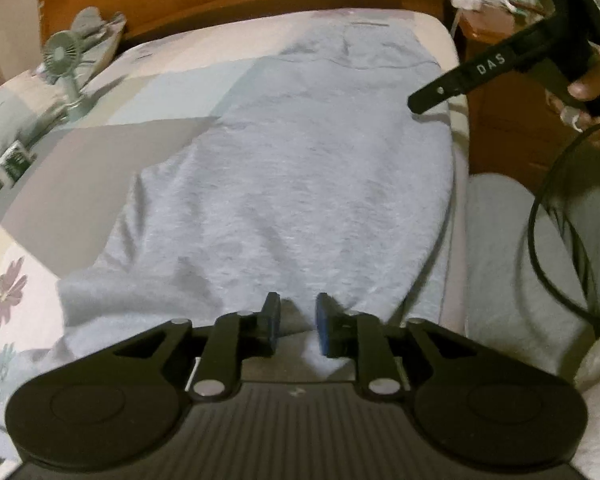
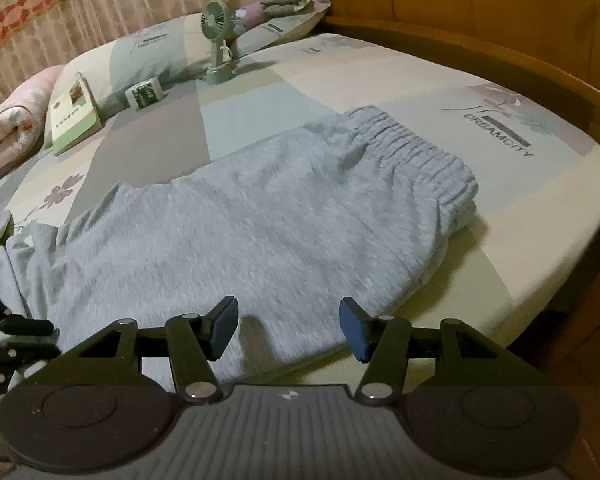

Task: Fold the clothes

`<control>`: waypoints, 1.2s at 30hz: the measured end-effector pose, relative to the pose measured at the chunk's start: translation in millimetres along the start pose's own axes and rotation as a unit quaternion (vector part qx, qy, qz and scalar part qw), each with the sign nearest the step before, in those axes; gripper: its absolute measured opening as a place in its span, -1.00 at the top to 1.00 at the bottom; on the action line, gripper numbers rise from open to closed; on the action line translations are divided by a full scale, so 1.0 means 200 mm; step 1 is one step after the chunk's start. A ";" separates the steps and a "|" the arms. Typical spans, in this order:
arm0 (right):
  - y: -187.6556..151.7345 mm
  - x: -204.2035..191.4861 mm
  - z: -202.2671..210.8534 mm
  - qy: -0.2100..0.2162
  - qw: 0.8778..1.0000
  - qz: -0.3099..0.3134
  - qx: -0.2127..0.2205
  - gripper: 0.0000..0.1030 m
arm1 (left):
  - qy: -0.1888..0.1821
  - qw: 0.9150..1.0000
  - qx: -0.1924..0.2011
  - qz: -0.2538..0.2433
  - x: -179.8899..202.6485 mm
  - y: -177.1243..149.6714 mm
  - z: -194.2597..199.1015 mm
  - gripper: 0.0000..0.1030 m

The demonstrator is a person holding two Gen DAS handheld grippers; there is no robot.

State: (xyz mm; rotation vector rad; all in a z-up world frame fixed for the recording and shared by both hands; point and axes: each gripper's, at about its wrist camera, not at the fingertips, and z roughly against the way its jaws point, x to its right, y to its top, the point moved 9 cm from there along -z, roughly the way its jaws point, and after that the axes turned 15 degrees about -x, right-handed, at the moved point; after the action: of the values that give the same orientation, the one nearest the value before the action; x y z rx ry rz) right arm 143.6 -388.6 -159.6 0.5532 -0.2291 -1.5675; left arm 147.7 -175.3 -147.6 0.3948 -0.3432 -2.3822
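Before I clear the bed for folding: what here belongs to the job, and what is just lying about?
Job: grey sweatpants; left gripper; right gripper.

Lying about: green fan; green book; small box; pillow; pink quilt.

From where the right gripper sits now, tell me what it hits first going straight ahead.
Probably the grey sweatpants: the open right gripper points over their near edge, apparently just above the cloth, though depth is unclear.
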 end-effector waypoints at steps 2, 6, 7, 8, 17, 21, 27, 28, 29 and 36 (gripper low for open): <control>0.03 -0.07 0.02 0.007 1.000 0.012 0.008 -0.26 | 0.007 1.000 0.015 0.011 -0.01 0.00 0.06 0.24; 0.05 -0.25 0.03 0.037 0.998 0.042 0.011 -0.40 | 0.008 0.999 0.025 0.030 -0.02 -0.01 0.10 0.18; 0.04 -0.28 0.00 0.042 0.998 0.048 0.005 -0.40 | 0.007 0.999 0.020 0.032 -0.02 -0.03 0.09 0.18; 0.01 -0.31 -0.04 0.043 0.998 0.053 -0.009 -0.41 | 0.008 0.999 0.014 0.035 -0.01 -0.05 0.08 0.17; -0.06 -0.40 -0.09 0.032 0.996 0.074 -0.041 -0.74 | 0.009 0.992 0.007 0.127 -0.19 -0.29 0.19 -0.39; -0.06 -0.42 -0.09 0.036 0.997 0.061 -0.044 -0.74 | 0.002 0.981 0.014 0.193 -0.34 -0.44 0.25 -0.41; -0.06 -0.45 -0.08 0.045 0.997 0.037 -0.045 -0.75 | -0.071 0.936 0.018 0.345 -0.59 -0.67 0.17 -0.40; -0.06 -0.46 -0.07 0.048 0.997 0.033 -0.045 -0.75 | -0.091 0.925 0.023 0.368 -0.63 -0.69 0.15 -0.40; -0.06 -0.46 -0.07 0.048 0.997 0.029 -0.045 -0.75 | -0.112 0.913 0.028 0.390 -0.66 -0.71 0.13 -0.40; -0.06 -0.46 -0.05 0.040 0.998 0.014 -0.044 -0.75 | -0.162 0.862 0.079 0.475 -0.89 -0.79 0.08 -0.40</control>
State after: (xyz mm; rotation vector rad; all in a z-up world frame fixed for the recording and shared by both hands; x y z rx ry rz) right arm 137.2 -295.3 -154.4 0.5405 -0.1067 -1.5185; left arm 175.9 61.3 -155.2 -0.1188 -0.7014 -1.4288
